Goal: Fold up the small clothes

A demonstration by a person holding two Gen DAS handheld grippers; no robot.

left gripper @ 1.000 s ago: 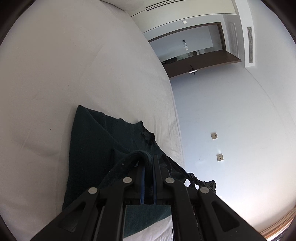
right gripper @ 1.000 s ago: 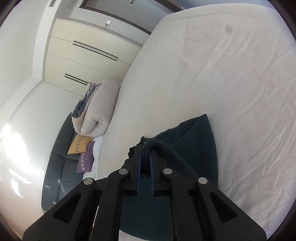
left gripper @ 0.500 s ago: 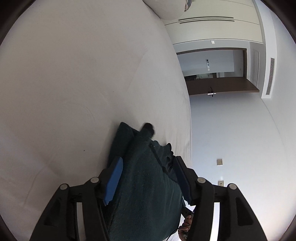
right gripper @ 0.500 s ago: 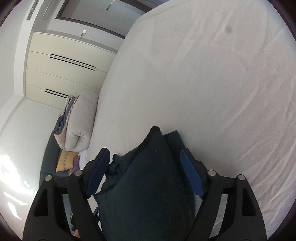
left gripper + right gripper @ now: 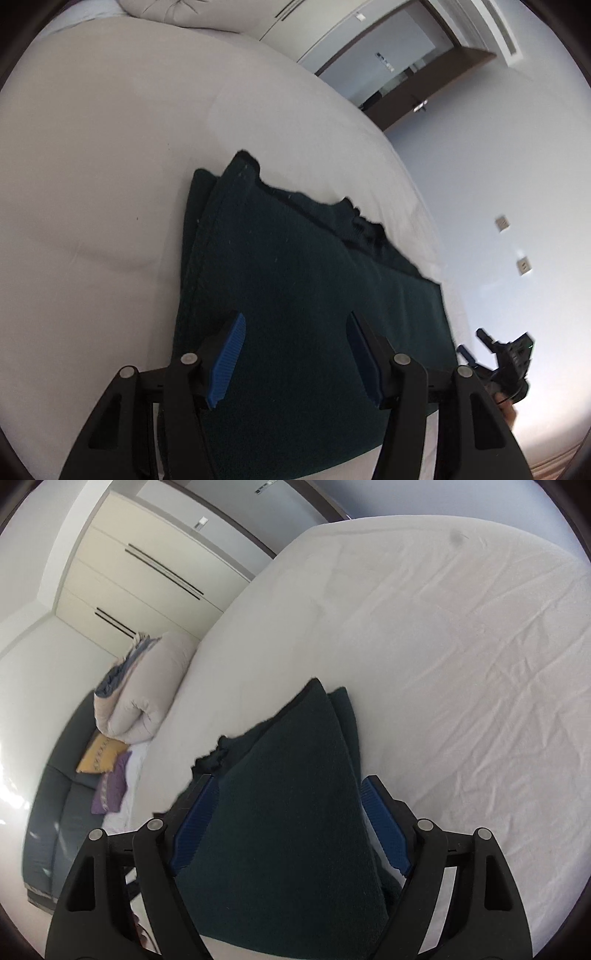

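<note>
A dark green garment (image 5: 295, 258) lies folded in layers on the white bed sheet (image 5: 92, 166). My left gripper (image 5: 295, 321) hovers just over its near part, open; the blue pads (image 5: 227, 354) stand apart and do not press the cloth. In the right wrist view the same garment (image 5: 288, 819) runs away from me to a folded corner. My right gripper (image 5: 290, 781) straddles it, open, with cloth lying between the fingers but not pinched. Part of the right gripper (image 5: 471, 341) shows past the garment's right end in the left wrist view.
The wrinkled sheet (image 5: 461, 664) stretches wide to the right of the garment. A rolled duvet (image 5: 147, 686) lies at the bed's far left end. Beside it stands a grey sofa (image 5: 55, 812) with a yellow cushion (image 5: 99, 753) and a purple cushion (image 5: 110, 790). Behind them are a wardrobe (image 5: 129, 572) and a doorway (image 5: 399, 74).
One second ago both grippers were shut on a raised edge of the garment. Both have opened and let go, and the cloth now lies folded flat beneath them. Both views have rolled.
</note>
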